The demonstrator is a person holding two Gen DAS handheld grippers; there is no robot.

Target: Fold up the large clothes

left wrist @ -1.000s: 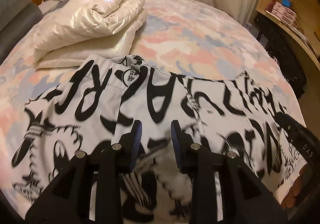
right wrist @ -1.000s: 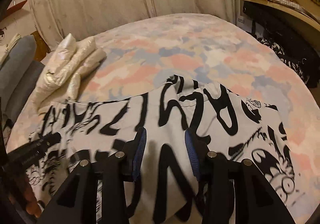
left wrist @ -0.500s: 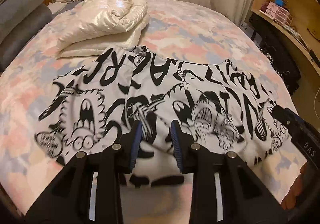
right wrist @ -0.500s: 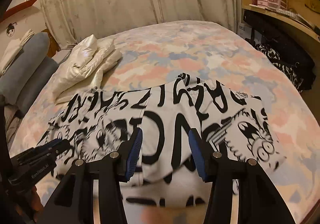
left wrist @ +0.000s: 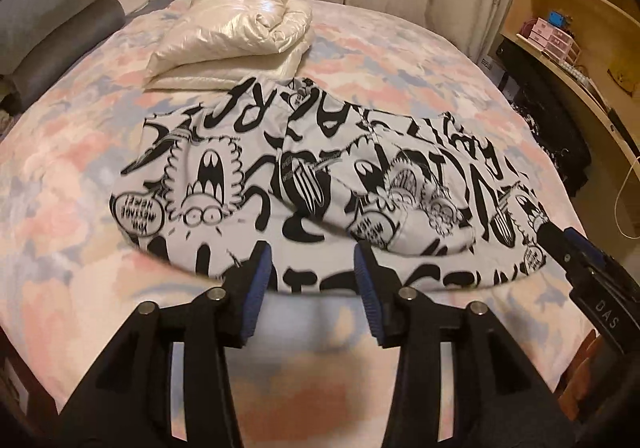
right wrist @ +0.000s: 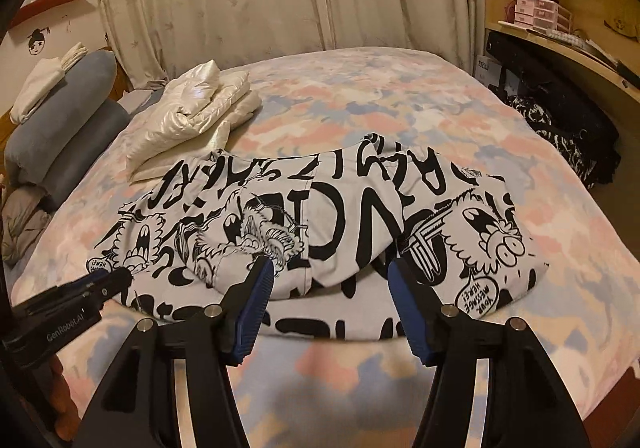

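Here we see the black-and-white printed garment (left wrist: 320, 184) lying folded across the middle of the pastel bedspread (left wrist: 60, 176), its far left corner just beside the cream padded jacket (left wrist: 236, 32). Our left gripper (left wrist: 310, 284) and right gripper (right wrist: 332, 304) hover over its near hem, jaws opening, with nothing pinched between the blue pads (right wrist: 256, 308).
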